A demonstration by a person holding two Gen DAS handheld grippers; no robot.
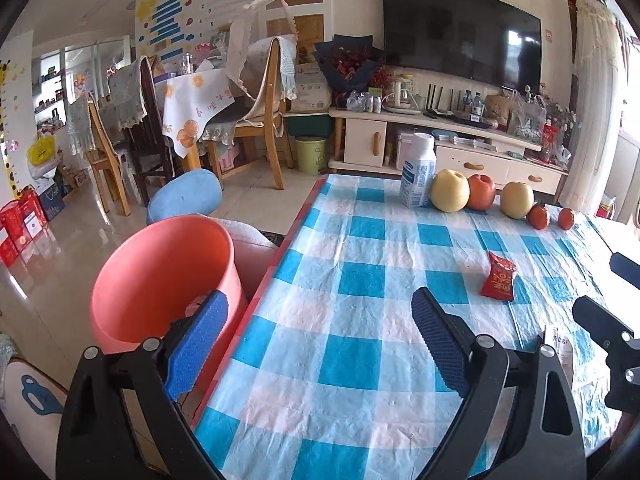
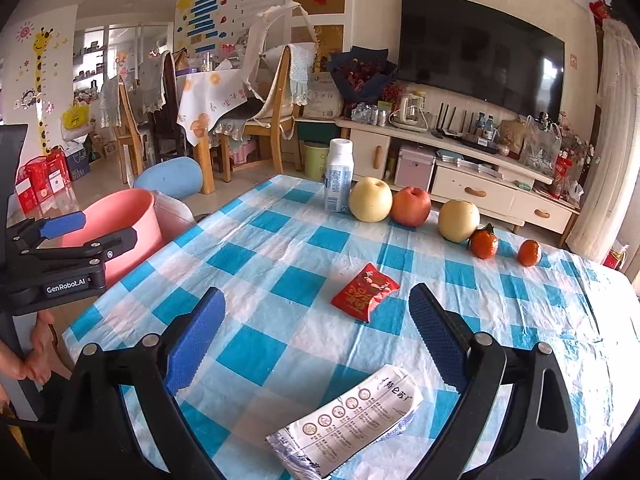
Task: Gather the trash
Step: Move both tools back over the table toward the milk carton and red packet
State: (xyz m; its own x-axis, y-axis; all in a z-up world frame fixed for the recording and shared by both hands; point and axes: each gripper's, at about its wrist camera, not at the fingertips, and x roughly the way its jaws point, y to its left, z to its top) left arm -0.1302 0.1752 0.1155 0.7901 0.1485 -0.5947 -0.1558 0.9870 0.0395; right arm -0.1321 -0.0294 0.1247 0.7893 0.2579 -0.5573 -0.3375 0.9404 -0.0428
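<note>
A red snack packet (image 1: 499, 277) (image 2: 365, 292) lies on the blue-and-white checked tablecloth. A flat silver-white wrapper (image 2: 348, 420) lies nearer, low between the fingers of my right gripper (image 2: 316, 336), which stands open and empty above it. My left gripper (image 1: 320, 340) hangs open over the table's left edge, empty, with its left finger in front of the pink bucket (image 1: 160, 276) (image 2: 120, 216). In the left wrist view only a sliver of the silver-white wrapper (image 1: 562, 348) shows behind my finger. In the right wrist view, the left gripper (image 2: 96, 228) shows at far left, held by a hand.
Along the far side of the table (image 2: 280, 240) stand a white bottle (image 2: 339, 176), two pale pears (image 2: 370, 200), a red apple (image 2: 411, 207) and two small oranges (image 2: 484, 244). Behind are wooden chairs, a blue stool (image 1: 184, 196), a TV cabinet and a green bin (image 1: 311, 154).
</note>
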